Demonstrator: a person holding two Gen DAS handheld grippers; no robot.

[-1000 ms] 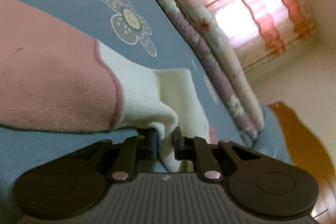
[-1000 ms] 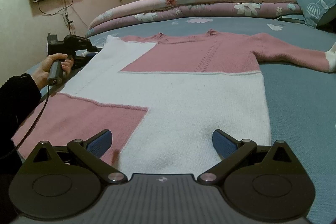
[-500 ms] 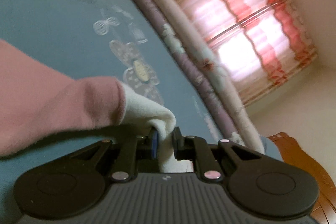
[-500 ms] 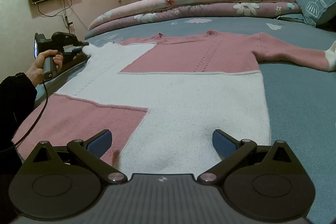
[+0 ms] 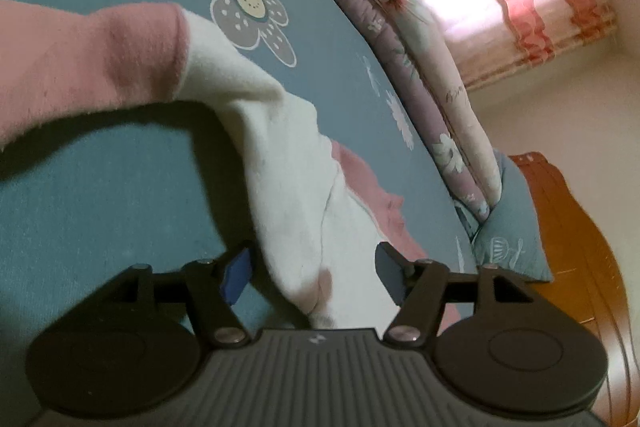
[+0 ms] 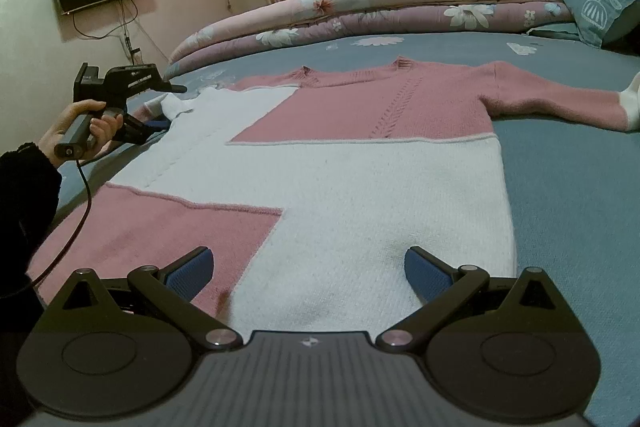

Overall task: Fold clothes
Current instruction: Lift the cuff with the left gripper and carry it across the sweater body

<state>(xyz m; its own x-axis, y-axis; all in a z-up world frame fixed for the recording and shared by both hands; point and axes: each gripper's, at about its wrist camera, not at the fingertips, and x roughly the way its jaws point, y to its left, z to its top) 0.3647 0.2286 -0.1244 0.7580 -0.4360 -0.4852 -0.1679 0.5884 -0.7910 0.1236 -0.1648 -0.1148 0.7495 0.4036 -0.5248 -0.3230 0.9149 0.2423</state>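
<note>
Now, at the far left, our left gripper (image 6: 170, 95) has just been spreading its fingers; the white cuff (image 5: 288, 195) of the sweater's left sleeve lies loose between them, no longer pinched, dropped onto the shoulder so that the sleeve folds inward. The sweater (image 6: 340, 179) lies flat, front up, on the blue bed (image 6: 568, 187), collar at the far side. Near us, our right gripper (image 6: 308, 267) hovers over the hem, fingers wide apart and empty, likely waiting its turn. Far right, the other sleeve (image 6: 560, 99) lies stretched out, not yet folded.
</note>
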